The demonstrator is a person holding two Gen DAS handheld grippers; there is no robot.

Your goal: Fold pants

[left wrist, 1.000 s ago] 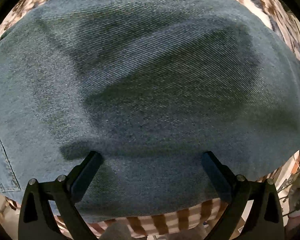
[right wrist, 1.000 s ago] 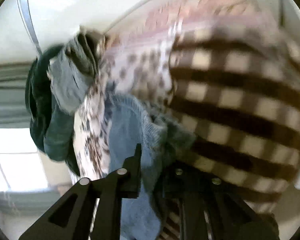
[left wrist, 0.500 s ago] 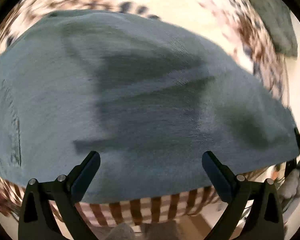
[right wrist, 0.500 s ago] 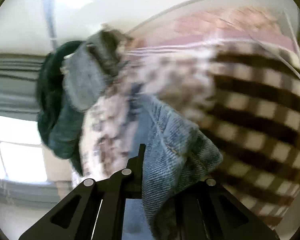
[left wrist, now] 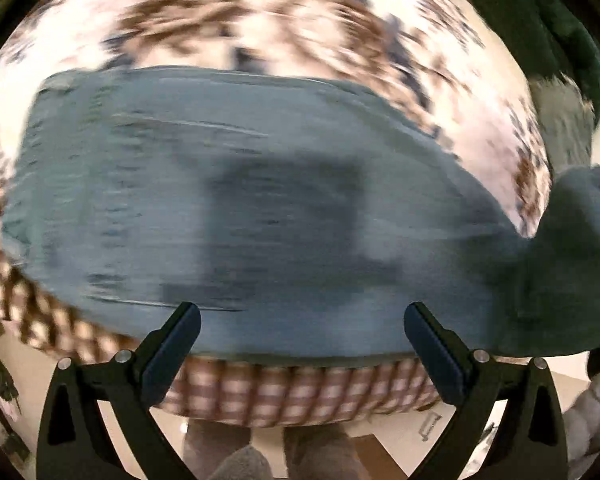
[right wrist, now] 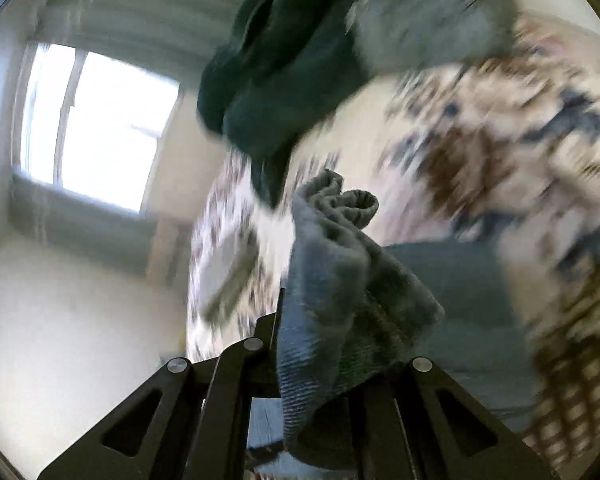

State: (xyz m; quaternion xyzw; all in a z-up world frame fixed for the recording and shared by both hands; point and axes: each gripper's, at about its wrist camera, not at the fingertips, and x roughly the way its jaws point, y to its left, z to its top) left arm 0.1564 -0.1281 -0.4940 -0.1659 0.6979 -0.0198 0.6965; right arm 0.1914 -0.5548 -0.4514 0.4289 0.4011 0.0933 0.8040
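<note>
We keep the right gripper (right wrist: 320, 344) clamped on the bunched end of the jeans (left wrist: 260, 216), which lie flat across the patterned bedspread (left wrist: 300, 24). The left gripper (left wrist: 300, 344) hangs above them, fingers apart; we carry the end over evenly.

A brown-and-white patterned bedspread (left wrist: 284, 20) is covering the bed, a checked blanket (left wrist: 300, 392) is lying along its edge, dark green clothes (right wrist: 284, 80) are sitting piled beyond, and a window (right wrist: 100, 120) is glowing.
</note>
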